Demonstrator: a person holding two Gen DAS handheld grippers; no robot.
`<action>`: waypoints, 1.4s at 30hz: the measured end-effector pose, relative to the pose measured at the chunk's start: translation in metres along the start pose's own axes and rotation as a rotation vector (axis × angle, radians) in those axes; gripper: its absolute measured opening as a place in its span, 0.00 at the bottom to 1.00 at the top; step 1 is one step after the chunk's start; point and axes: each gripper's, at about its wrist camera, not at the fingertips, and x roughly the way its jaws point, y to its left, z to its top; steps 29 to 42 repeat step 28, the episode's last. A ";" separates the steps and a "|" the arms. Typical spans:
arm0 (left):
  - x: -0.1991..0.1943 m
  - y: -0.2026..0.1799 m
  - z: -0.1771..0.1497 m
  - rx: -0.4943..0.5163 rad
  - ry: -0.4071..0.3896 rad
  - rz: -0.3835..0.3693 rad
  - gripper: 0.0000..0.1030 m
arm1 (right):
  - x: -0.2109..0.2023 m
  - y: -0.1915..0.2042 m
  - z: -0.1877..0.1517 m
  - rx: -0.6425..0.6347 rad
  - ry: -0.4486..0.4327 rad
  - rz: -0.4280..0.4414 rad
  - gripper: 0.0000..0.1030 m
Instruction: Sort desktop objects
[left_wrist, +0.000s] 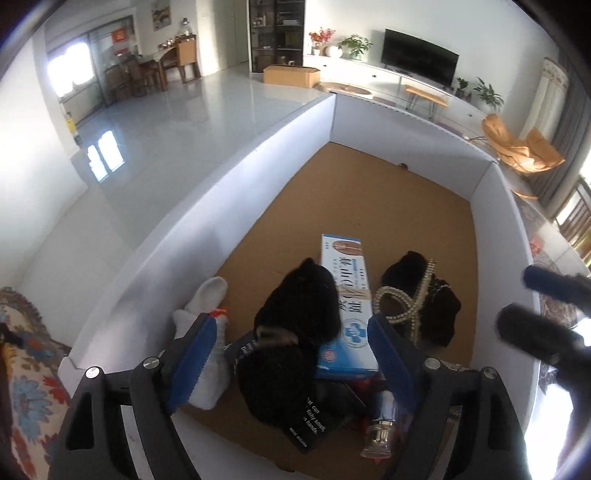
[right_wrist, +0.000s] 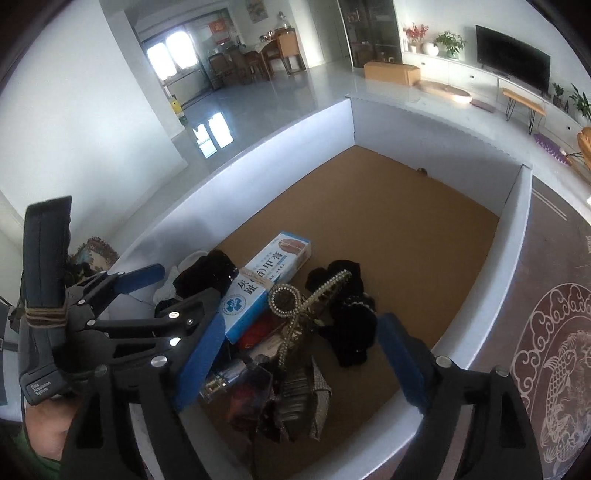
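A white-walled cardboard box (left_wrist: 229, 206) with a bare brown floor is seen from above by both wrist cameras, its contents heaped at the near end while the far half lies uncovered. A long blue-and-white medicine carton (left_wrist: 347, 302) printed with Chinese characters is laid across the pile, flanked by a black fuzzy garment (left_wrist: 299, 314) on the left and a pearl-trimmed hair ornament (left_wrist: 402, 299) on dark cloth to the right. A white sock (left_wrist: 207, 291) is pressed against the left wall, and a small glass bottle with a gold collar (left_wrist: 380, 424) is lodged near the front beside a black printed card (left_wrist: 306, 428). In the right wrist view a beaded, rhinestone-edged accessory (right_wrist: 306, 391) is heaped at the front of the pile.

The left gripper (left_wrist: 291, 358) is held over the pile with its blue-padded jaws spread wide; nothing is gripped between them. The right gripper (right_wrist: 299, 365) is likewise held over the box with jaws wide apart and empty. Both are angled steeply downward. A patterned rug (right_wrist: 554, 369) is visible outside the right wall.
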 end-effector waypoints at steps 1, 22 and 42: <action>0.000 0.001 0.001 -0.006 -0.002 0.007 0.81 | -0.007 -0.001 0.004 -0.007 -0.008 -0.012 0.85; -0.059 0.011 0.018 -0.094 -0.107 0.063 1.00 | -0.019 0.011 0.006 -0.055 -0.003 -0.103 0.92; -0.069 0.004 0.011 -0.106 -0.142 0.056 1.00 | -0.023 0.002 0.007 -0.030 -0.015 -0.100 0.92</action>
